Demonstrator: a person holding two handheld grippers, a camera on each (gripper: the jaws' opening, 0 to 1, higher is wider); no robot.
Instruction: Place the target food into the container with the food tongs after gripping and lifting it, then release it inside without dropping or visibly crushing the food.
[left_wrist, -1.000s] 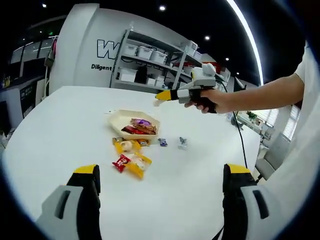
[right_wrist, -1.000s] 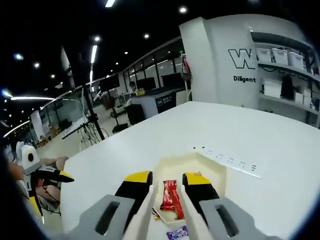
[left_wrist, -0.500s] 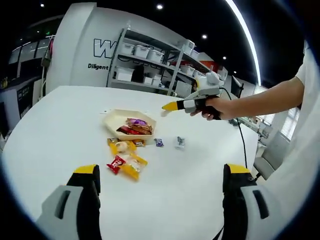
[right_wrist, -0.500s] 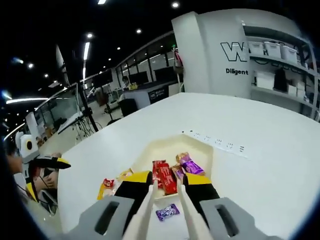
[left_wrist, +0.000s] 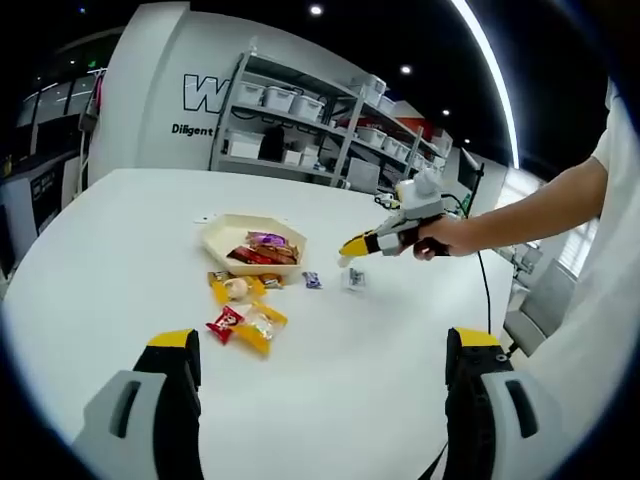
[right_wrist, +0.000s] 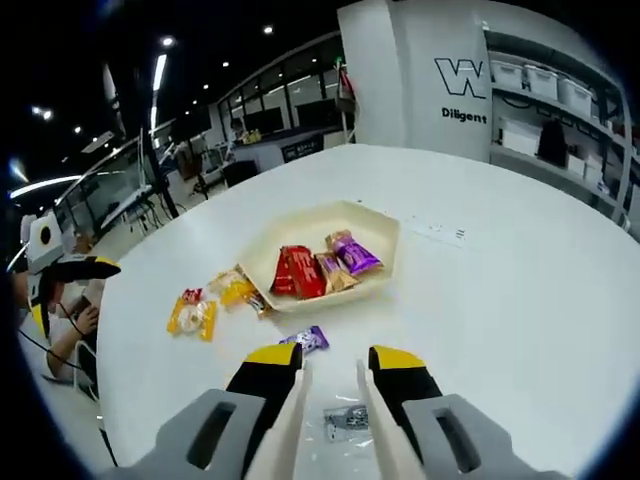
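On the white surface (right_wrist: 520, 300), three wrapped snacks lie in the tray (right_wrist: 385, 232), one silver candy (right_wrist: 346, 420) lies between the right gripper's (right_wrist: 333, 370) parted tongs, and the left gripper (left_wrist: 320, 350) gapes empty.

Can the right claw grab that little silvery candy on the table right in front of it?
Probably yes. The right claw is open, and the silvery candy lies on the bare white table between its tong tips, with nothing over it. The purple candy sits apart, farther ahead, nearer the tray.
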